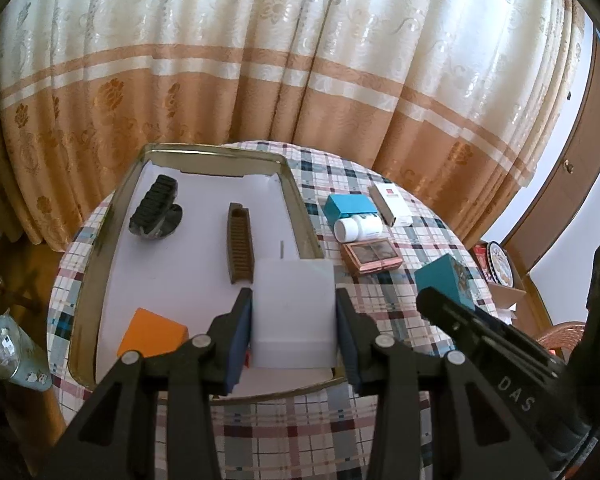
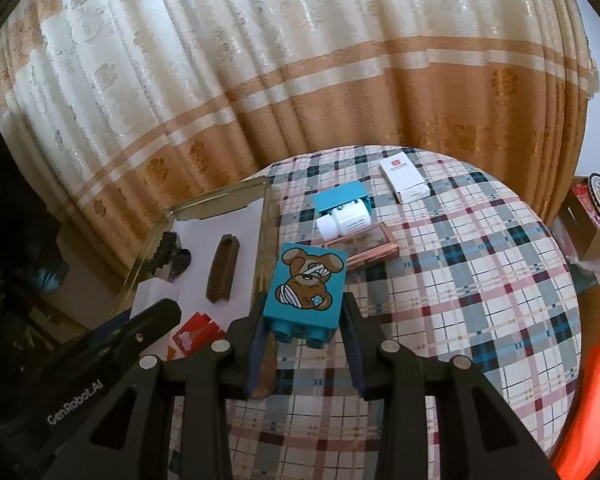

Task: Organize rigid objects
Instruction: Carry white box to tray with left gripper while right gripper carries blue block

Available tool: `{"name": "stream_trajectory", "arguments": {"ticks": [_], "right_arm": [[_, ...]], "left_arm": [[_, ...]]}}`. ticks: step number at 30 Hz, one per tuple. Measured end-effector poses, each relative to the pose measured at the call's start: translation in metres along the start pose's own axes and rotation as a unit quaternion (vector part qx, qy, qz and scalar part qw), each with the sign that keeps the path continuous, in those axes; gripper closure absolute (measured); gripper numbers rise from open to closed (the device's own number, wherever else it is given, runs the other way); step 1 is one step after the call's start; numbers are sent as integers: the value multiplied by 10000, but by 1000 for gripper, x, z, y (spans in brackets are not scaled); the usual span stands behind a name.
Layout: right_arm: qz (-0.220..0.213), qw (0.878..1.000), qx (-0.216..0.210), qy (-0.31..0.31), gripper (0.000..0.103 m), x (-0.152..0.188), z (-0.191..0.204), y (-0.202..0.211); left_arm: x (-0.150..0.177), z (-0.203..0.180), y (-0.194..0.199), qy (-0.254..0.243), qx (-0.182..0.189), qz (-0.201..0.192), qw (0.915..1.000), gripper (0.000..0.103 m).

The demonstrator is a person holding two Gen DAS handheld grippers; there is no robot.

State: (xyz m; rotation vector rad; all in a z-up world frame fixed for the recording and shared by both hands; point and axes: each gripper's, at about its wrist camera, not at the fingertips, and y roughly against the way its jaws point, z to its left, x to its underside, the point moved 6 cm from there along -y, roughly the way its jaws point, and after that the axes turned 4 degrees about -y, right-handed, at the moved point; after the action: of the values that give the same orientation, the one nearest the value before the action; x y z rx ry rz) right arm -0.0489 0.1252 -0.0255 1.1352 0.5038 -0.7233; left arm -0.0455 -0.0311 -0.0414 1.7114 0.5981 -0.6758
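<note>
My left gripper (image 1: 294, 322) is shut on a white box (image 1: 294, 312), held over the near right part of the gold-rimmed tray (image 1: 296, 196). White paper lines the tray, and on it lie a black ridged object (image 1: 154, 208), a brown comb-like piece (image 1: 241, 248) and an orange box (image 1: 153, 334). My right gripper (image 2: 305, 330) is shut on a teal block with a bear picture (image 2: 306, 286), held above the plaid tablecloth just right of the tray (image 2: 220, 196). That block (image 1: 446, 280) also shows in the left wrist view, to the right of the tray.
On the cloth right of the tray lie a teal box (image 1: 350, 208), a white bottle (image 1: 358, 227), a copper-framed case (image 1: 372, 257) and a white carton (image 1: 392, 204). A curtain (image 1: 300, 60) hangs behind the round table. A cardboard box (image 2: 592, 220) sits off its right edge.
</note>
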Motion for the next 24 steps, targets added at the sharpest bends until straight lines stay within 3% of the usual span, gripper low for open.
{"name": "stream_trajectory", "arguments": {"ticks": [12,24], "right_arm": [[-35,10000,-56,54,65,-4,6,1],[-268,9980,-358,451,65,-33,49,-5]], "left_arm": [[-2,5,-1,24,-28,-5,10000,64],[-25,44,3,189,-432,-234,9986,64]]}}
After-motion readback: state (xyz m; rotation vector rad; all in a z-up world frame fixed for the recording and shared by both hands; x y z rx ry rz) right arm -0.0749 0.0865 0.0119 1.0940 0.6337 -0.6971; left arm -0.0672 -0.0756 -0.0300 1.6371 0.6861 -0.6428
